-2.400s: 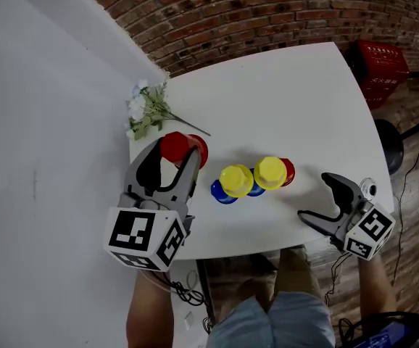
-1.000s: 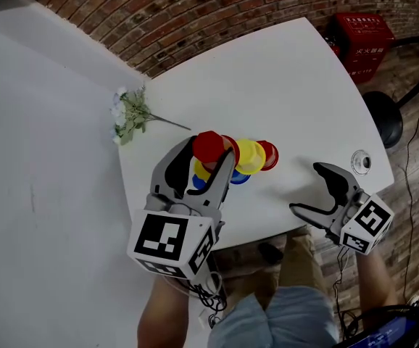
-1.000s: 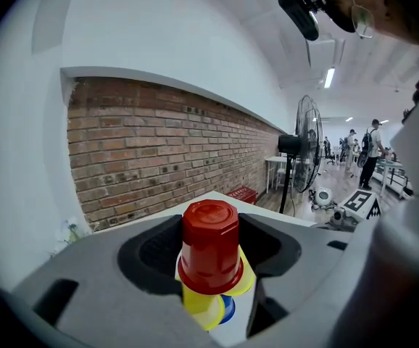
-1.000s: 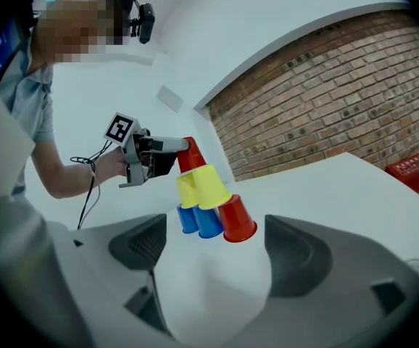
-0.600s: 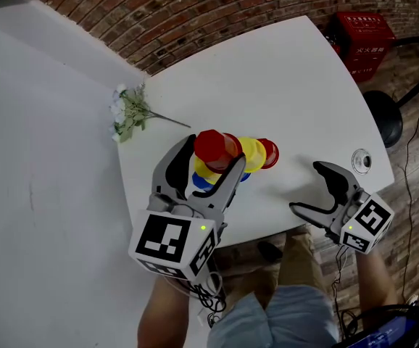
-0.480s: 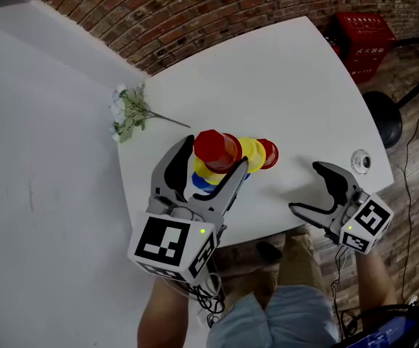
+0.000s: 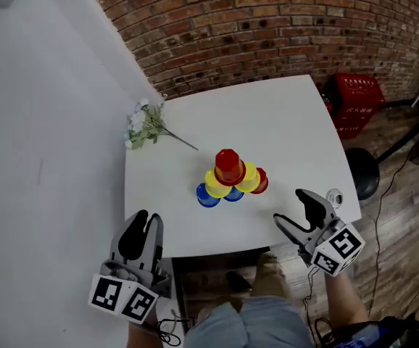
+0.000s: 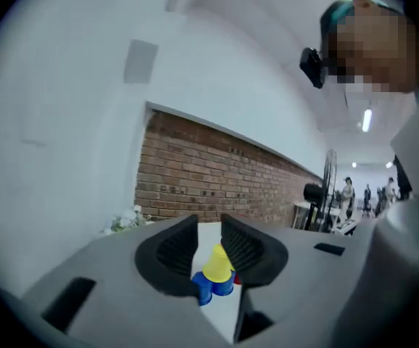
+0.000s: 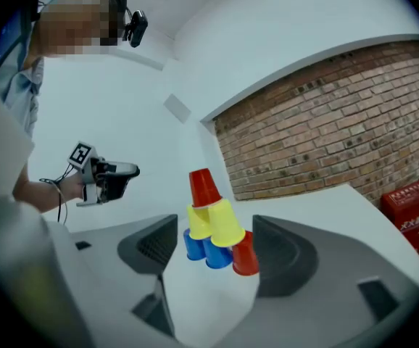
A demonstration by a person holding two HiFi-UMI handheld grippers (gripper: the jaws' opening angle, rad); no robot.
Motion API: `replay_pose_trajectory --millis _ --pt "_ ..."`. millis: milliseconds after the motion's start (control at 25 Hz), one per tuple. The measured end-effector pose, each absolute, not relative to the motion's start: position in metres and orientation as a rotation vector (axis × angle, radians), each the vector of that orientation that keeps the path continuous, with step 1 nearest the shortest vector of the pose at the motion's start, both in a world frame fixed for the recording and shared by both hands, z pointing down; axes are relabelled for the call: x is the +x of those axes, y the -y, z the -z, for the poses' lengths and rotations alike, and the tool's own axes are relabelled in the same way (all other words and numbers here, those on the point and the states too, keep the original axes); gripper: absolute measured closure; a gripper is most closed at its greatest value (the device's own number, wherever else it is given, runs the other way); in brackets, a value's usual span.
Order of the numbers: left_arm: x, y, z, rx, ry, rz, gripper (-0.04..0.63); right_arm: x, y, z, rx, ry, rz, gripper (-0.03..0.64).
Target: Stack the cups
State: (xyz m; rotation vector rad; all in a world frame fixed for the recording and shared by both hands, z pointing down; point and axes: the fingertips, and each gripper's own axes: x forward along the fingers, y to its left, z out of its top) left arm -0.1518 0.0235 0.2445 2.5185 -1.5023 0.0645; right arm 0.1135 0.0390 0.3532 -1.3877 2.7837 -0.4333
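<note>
The cups (image 7: 230, 180) stand as a small pyramid on the white tabletop (image 7: 267, 114), a little nearer to its front edge than to the brick side. Every cup is upside down, with the mouth on the surface below and the closed base pointing up, so each long axis is upright. In the bottom row two blue cups (image 7: 207, 196) and a lower red cup (image 7: 260, 183) stand side by side. Two yellow cups (image 7: 217, 182) sit on them, and the top red cup (image 7: 227, 164) sits on the yellow pair.

The left claw (image 7: 146, 218) is held off the front left corner of the tabletop, well apart from the pyramid, almost level and pointing toward it. Its jaws have just been closing. Only a narrow gap is between them now and nothing is in it; the cups show far beyond the gap in the left gripper view. The right claw (image 7: 291, 207) is at the front right edge, also almost level and aimed at the pyramid. Its jaws have closed a little too, but they are wide apart and empty.

A sprig of flowers (image 7: 146, 122) lies at the back left corner of the tabletop. Behind is a brick wall (image 7: 267, 27), on the left a white wall (image 7: 43, 122). A red crate (image 7: 356, 93) stands on the wooden floor (image 7: 405, 194) at the right.
</note>
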Motion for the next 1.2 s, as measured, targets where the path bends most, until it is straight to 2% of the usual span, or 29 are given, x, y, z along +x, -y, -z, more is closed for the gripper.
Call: replay_pose_trajectory --millis 40,80,200,240,480,1200 --pt "-0.164 -0.032 -0.248 2.475 1.524 -0.027 0.547 0.106 -0.043 -0.343 -1.374 -2.765 0.423 0.318" --pt "-0.175 -0.04 -0.252 2.449 1.562 -0.022 0.592 0.098 -0.047 -0.332 -1.36 -2.742 0.412 0.383" --pt "-0.191 -0.062 -0.265 2.451 1.73 -0.121 0.594 0.085 -0.059 -0.302 -1.387 -2.707 0.323 0.578" --pt "-0.194 -0.068 -0.267 2.458 1.788 -0.156 0.594 0.081 -0.062 -0.294 -1.414 -2.716 0.274 0.611" --pt "-0.2 -0.073 -0.251 2.44 1.974 -0.18 0.594 0.054 -0.063 -0.265 -1.551 -2.807 0.076 0.612" --pt "-0.183 -0.064 -0.264 2.486 1.897 -0.213 0.594 0.034 -0.064 -0.239 -1.564 -2.772 -0.086 0.613"
